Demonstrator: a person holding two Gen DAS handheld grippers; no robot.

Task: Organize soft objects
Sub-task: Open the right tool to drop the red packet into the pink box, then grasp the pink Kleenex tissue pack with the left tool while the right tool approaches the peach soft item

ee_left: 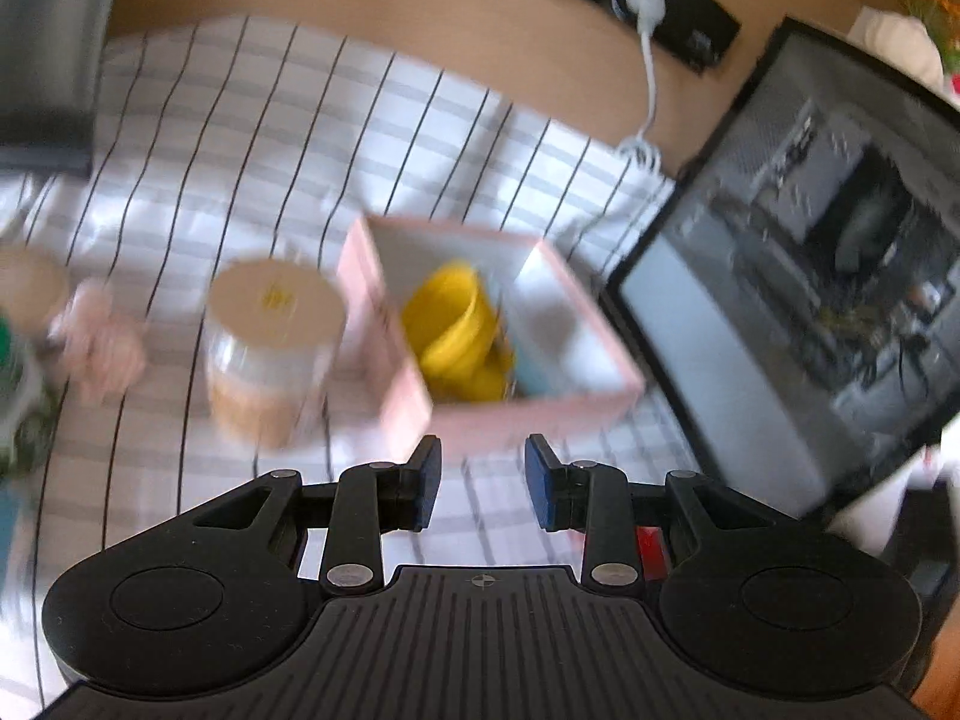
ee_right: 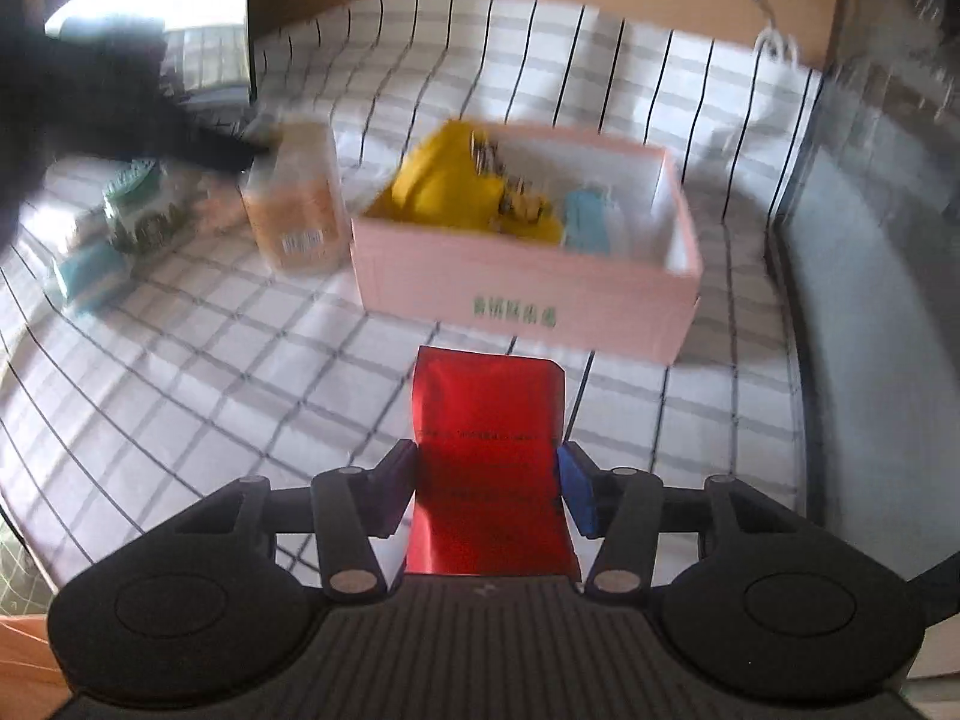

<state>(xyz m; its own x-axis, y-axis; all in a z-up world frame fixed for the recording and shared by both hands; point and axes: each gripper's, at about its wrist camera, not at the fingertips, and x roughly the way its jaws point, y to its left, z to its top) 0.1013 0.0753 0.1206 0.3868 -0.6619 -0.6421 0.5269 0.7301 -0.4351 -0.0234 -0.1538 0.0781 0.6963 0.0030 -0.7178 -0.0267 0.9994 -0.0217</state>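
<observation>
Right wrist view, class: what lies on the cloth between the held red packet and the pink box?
Nothing: only bare checked tablecloth separates the red packet, clamped in the right gripper, from the pink box.

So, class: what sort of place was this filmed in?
Probably a home desk or table: a checked cloth covers it, a computer monitor stands at one side, and a wall socket sits behind.

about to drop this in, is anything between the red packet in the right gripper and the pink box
Nothing visible: only bare checked tablecloth lies between the red foil packet in the right gripper and the open pink cardboard box. The clear plastic jar stands left of the box.
</observation>
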